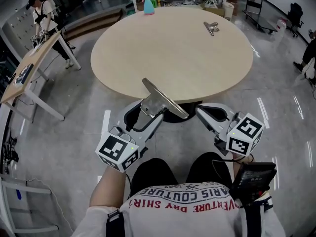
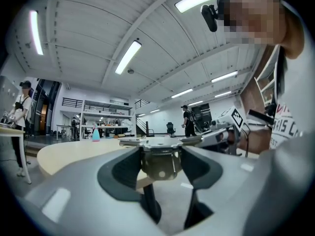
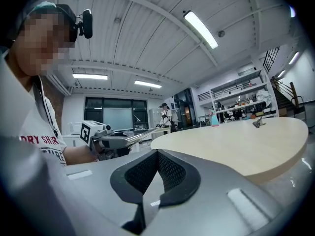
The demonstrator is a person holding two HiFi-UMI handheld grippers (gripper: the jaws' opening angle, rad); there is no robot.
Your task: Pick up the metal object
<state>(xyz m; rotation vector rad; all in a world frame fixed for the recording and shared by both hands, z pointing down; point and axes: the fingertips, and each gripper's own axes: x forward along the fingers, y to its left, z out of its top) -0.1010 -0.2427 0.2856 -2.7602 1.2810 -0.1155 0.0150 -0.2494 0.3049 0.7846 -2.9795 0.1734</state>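
the left gripper [image 1: 152, 109] is clamping down on the metal object [image 1: 165, 98], and the left gripper view is showing it plainly: both dark pads are pressing on the metal body from either side, with its flat silver top spreading out above them. from the head view that object is sitting right at the near edge of the round table [image 1: 168, 53], its long flat strip slanting from upper left to lower right across the rim; whether it is touching the tabletop is not showing. the right gripper [image 1: 201, 111] is hanging just off the table's near edge, a little to the right of the object and apart from it, and its own view is showing the two pads meeting at the tips with nothing between them, so it is clenched and empty. far across the tabletop a small metal clip [image 1: 211, 27] is lying alone near the back right, and a pink and blue spray bottle [image 1: 148, 7] is standing upright at the back rim. off to the left another person [image 1: 42, 14] is standing by a wooden desk [image 1: 29, 63].
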